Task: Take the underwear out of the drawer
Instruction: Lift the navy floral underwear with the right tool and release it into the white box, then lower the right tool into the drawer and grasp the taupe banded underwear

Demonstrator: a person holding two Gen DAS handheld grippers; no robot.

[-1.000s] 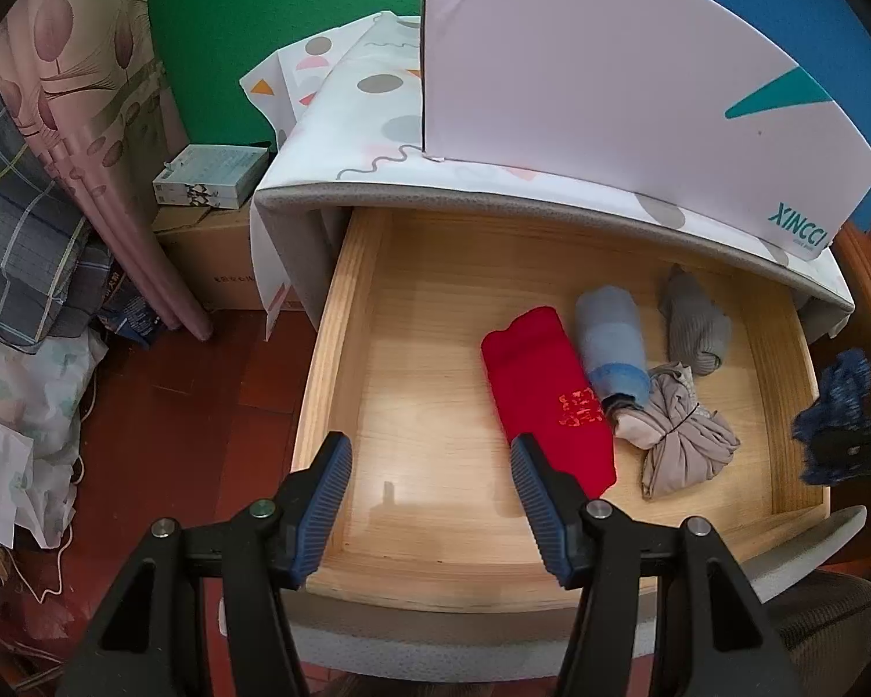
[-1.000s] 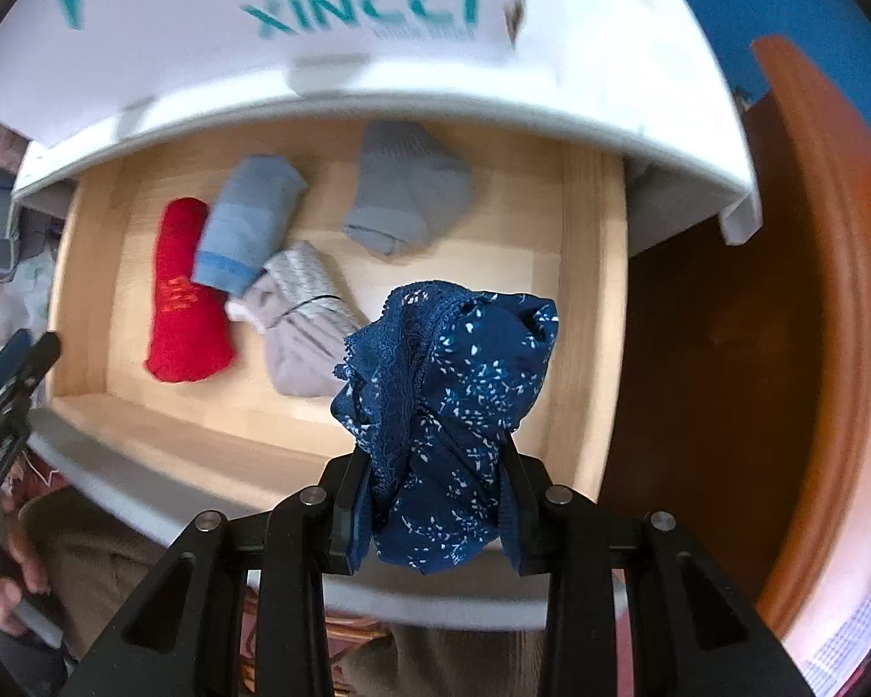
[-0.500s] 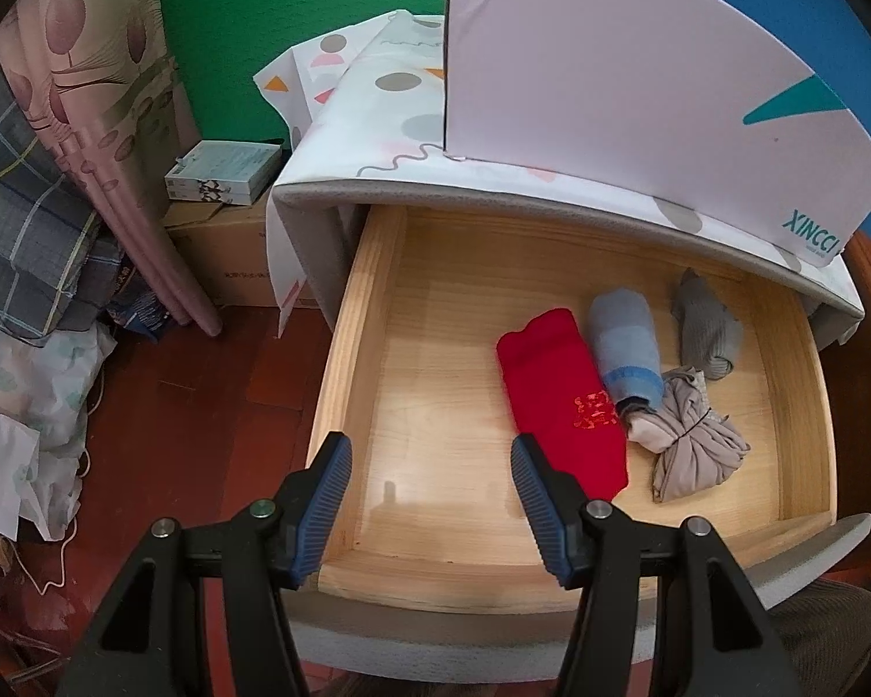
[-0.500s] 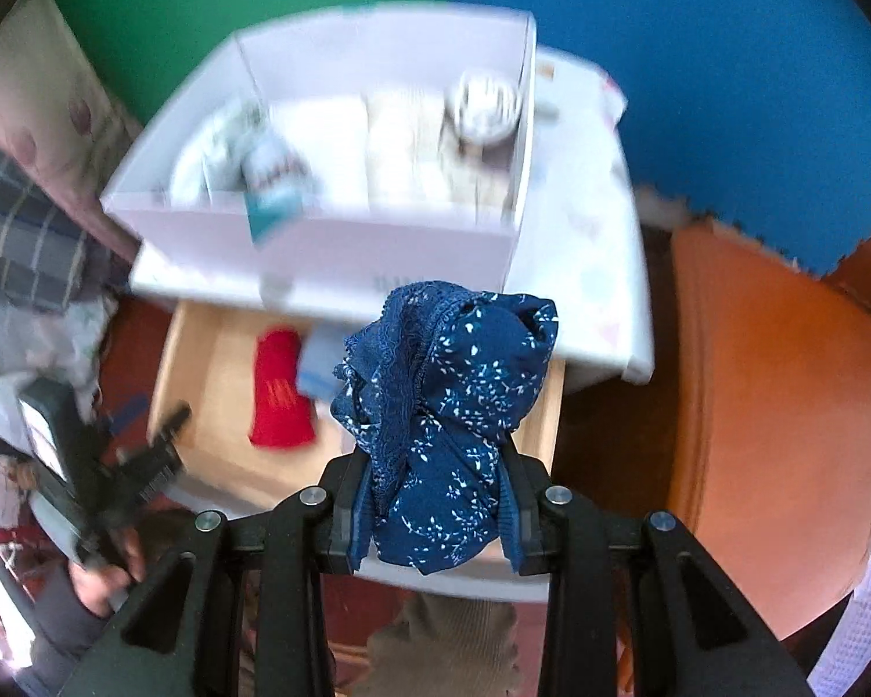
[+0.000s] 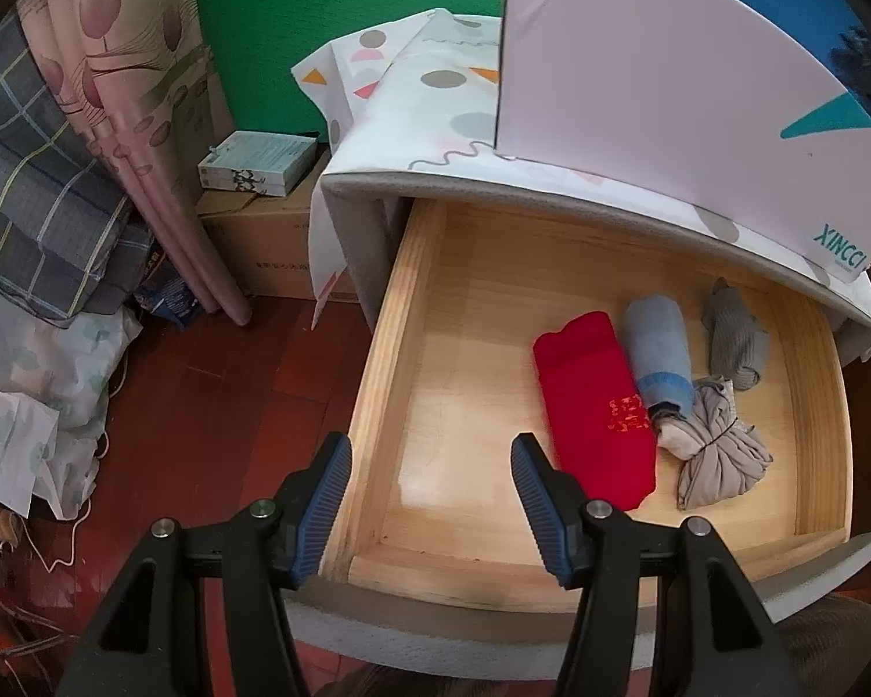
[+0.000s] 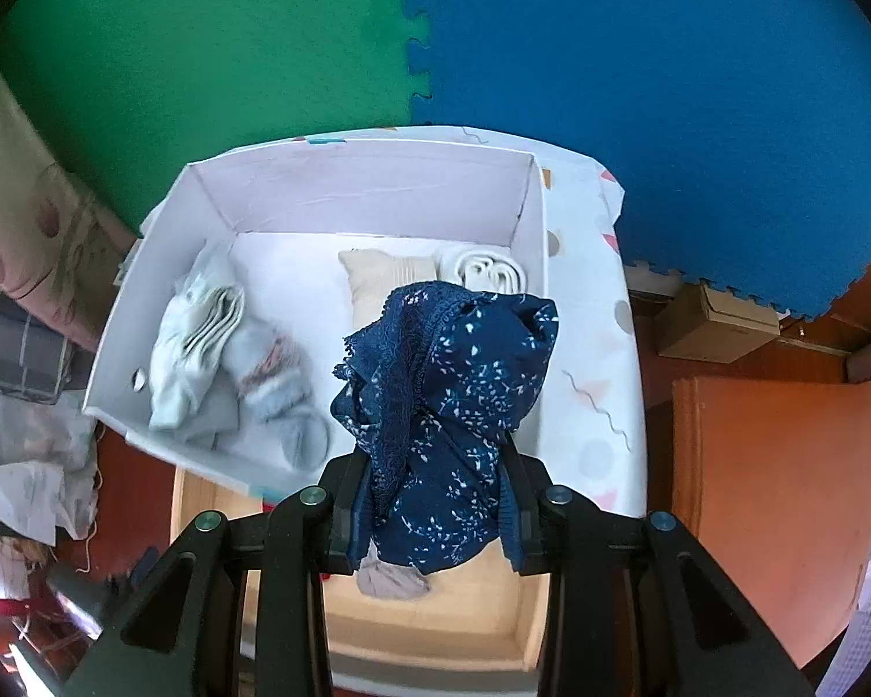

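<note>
My right gripper [image 6: 429, 514] is shut on navy blue patterned underwear [image 6: 444, 401] and holds it high above the front edge of a white box [image 6: 366, 191] on the cabinet top. The wooden drawer [image 5: 389, 360] stands open. In it lie a red roll [image 5: 595, 406], a blue-grey roll [image 5: 659, 348], a grey roll [image 5: 734, 342] and a beige bundle [image 5: 720, 453]. My left gripper [image 5: 432, 508] is open and empty over the drawer's front left corner.
The white box holds pale socks [image 6: 197, 342] and folded cream pieces [image 6: 389, 279]. An orange wooden chair [image 6: 772, 493] stands to the right. Cardboard boxes [image 5: 261, 244], a curtain [image 5: 128, 133] and piled bedding [image 5: 35, 186] are at the left on the red floor.
My right gripper has risen with the blue underwear from over the drawer to above the white box. The left gripper has shifted slightly left and stayed open.
</note>
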